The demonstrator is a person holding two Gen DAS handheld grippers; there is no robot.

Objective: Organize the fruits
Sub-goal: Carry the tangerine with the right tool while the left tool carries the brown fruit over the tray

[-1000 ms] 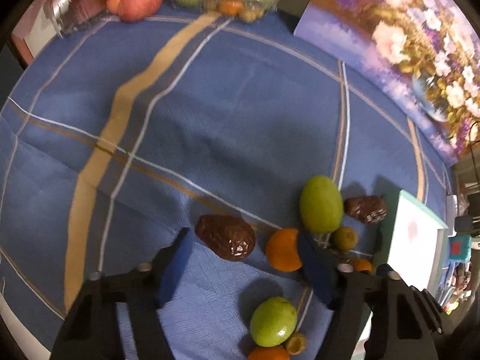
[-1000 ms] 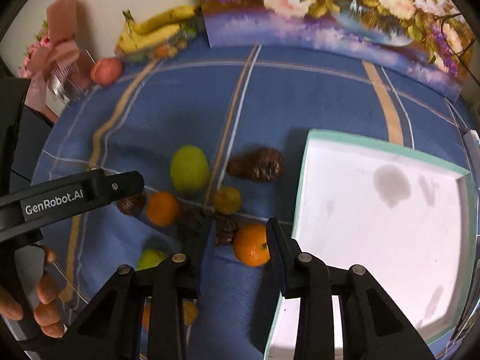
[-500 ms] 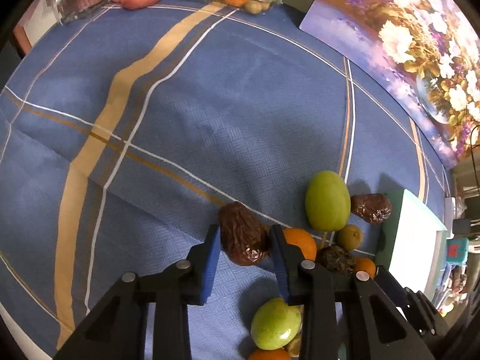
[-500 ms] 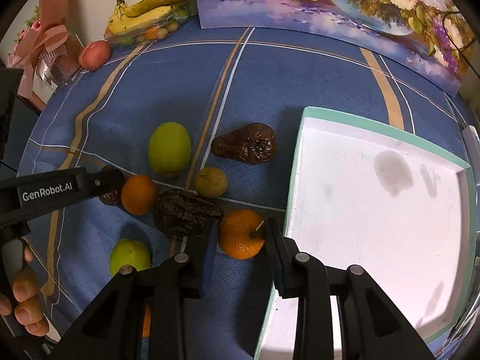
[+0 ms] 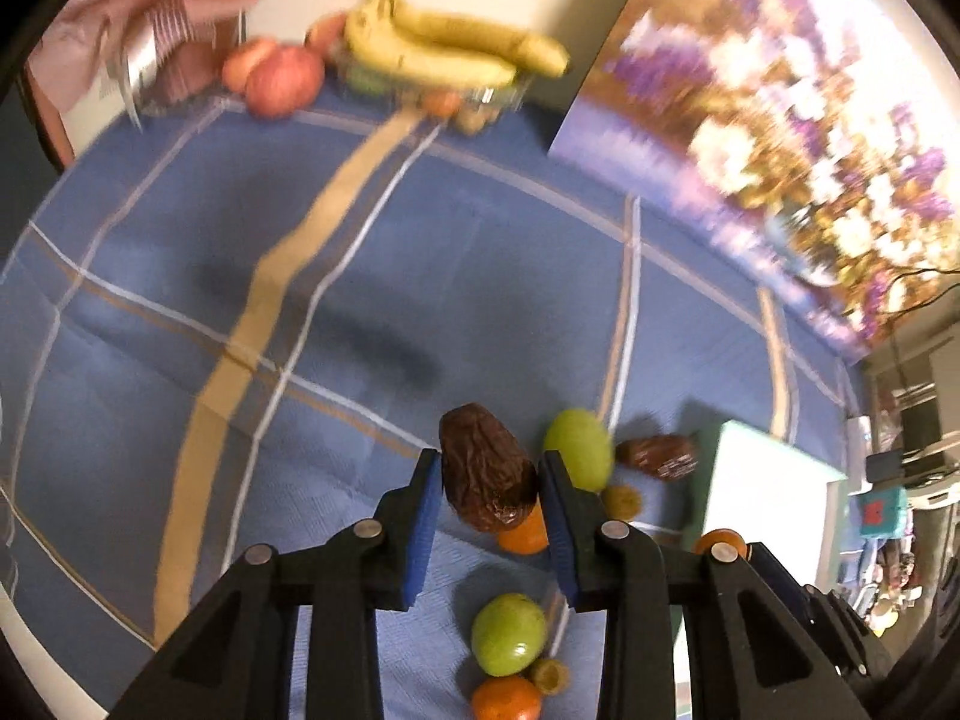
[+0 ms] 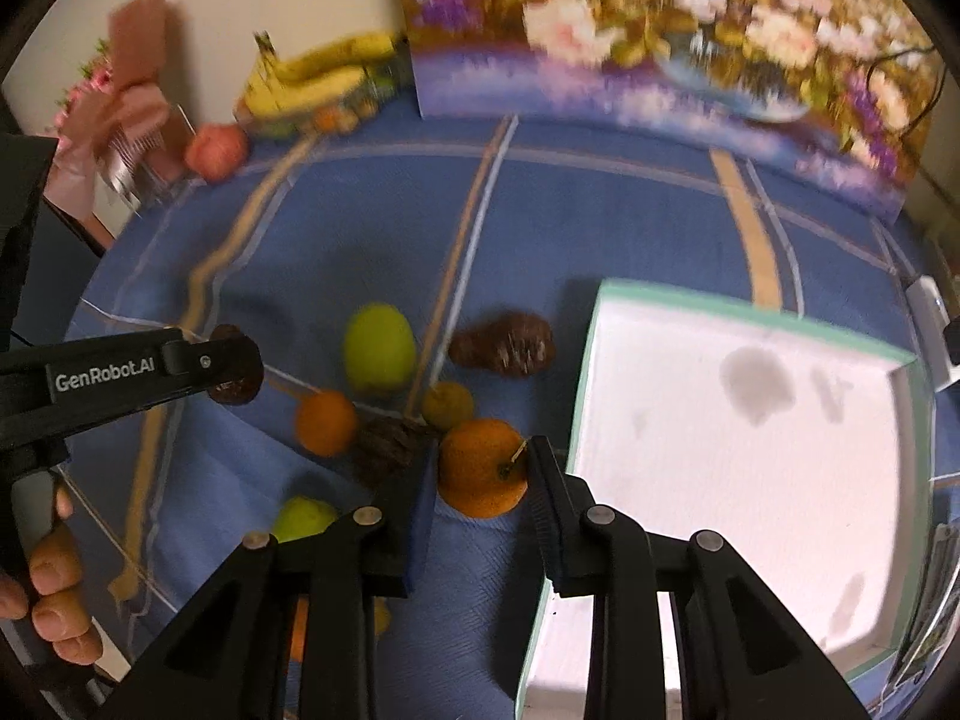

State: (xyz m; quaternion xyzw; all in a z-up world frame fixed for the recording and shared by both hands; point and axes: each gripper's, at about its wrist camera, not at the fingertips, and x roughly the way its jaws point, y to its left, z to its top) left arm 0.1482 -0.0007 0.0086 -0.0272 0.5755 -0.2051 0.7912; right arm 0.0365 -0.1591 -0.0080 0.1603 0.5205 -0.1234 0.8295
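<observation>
My left gripper (image 5: pixel 489 516) is shut on a dark brown wrinkled fruit (image 5: pixel 485 474) and holds it above the blue cloth. It shows from the side in the right wrist view (image 6: pixel 234 369). My right gripper (image 6: pixel 480 498) is shut on an orange (image 6: pixel 483 467), lifted beside the left edge of the white tray (image 6: pixel 744 480). On the cloth lie green fruits (image 5: pixel 577 449) (image 5: pixel 509 633), oranges (image 5: pixel 525 534) (image 5: pixel 505 697), another brown fruit (image 5: pixel 657 456) and small yellow-brown fruits (image 5: pixel 621 501).
At the back stand bananas on a clear box (image 5: pixel 444 51), red apples (image 5: pixel 282 81), a pink gift wrap (image 5: pixel 138 30) and a flower painting (image 5: pixel 780 120). The green-rimmed tray (image 5: pixel 774 504) sits at the right.
Both grippers have lifted and tilted up with their fruit. The brown fruit and the orange have left the cloth. The views are blurred by motion.
</observation>
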